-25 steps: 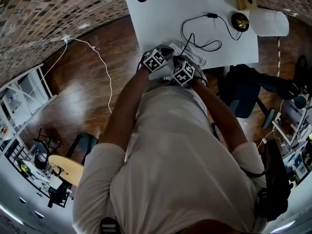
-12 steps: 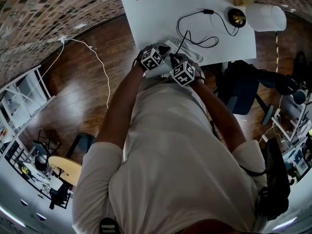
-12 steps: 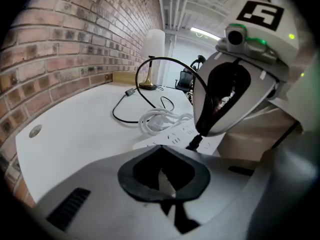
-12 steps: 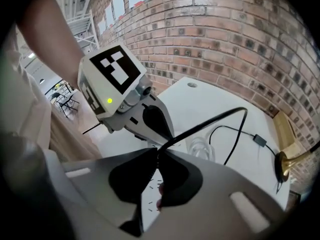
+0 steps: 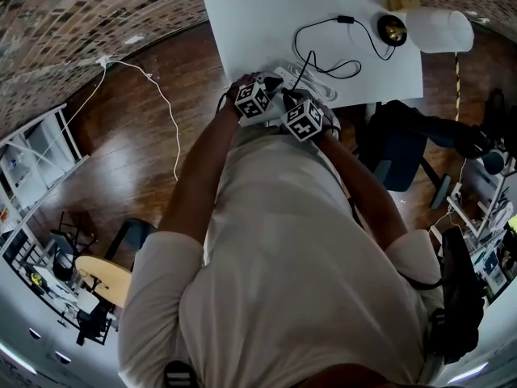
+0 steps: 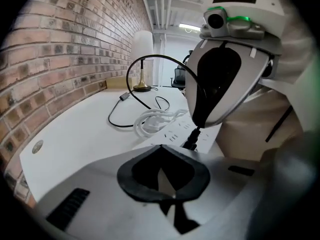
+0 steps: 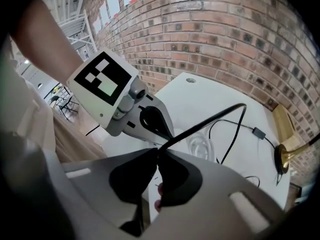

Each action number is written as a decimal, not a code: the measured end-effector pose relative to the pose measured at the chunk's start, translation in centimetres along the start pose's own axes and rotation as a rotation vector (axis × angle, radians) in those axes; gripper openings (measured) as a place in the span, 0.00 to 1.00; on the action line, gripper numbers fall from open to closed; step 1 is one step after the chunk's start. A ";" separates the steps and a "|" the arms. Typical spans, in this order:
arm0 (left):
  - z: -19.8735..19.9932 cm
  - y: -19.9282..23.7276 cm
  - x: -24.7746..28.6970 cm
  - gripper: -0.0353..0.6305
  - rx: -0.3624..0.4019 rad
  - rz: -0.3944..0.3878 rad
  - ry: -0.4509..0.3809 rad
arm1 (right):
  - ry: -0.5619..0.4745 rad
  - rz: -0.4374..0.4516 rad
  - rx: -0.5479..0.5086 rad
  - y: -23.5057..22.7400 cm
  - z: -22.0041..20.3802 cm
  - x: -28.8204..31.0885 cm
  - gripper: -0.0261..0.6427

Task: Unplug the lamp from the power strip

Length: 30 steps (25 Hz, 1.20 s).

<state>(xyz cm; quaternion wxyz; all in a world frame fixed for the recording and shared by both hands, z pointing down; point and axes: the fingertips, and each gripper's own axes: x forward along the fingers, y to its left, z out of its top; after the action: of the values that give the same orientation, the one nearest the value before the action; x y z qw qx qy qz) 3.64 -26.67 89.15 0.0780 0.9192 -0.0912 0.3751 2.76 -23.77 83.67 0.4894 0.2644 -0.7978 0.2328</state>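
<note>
Brick-walled room, white counter: right tool, jaws just closing, pinched the limp black lamp cord; its stiff plug likely offered a firmer hold.

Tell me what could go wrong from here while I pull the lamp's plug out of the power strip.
The right gripper, whose jaws have just been closing, seems to pinch the black cord just above the plug, so the cord may slip or strain. The power strip lies near the table edge; if the shut left gripper doesn't pin it, it could lift with the plug.
</note>
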 end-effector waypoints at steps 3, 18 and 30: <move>0.0 -0.5 0.0 0.05 0.029 -0.009 0.009 | 0.004 0.006 0.038 0.2 -0.5 -0.2 0.05; -0.9 1.0 -0.7 0.06 -0.116 0.051 0.077 | -0.069 0.041 0.114 -2.7 2.2 -5.8 0.06; 2.9 3.8 -8.6 0.06 -0.480 0.202 -0.210 | 0.149 -0.089 0.175 -12.6 -4.6 -5.4 0.07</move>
<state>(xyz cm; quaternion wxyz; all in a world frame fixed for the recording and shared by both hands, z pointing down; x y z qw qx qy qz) -1.31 -30.05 81.39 0.2456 0.8945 -0.2762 0.2516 16.03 -29.34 82.13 0.5322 0.3234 -0.7232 0.2986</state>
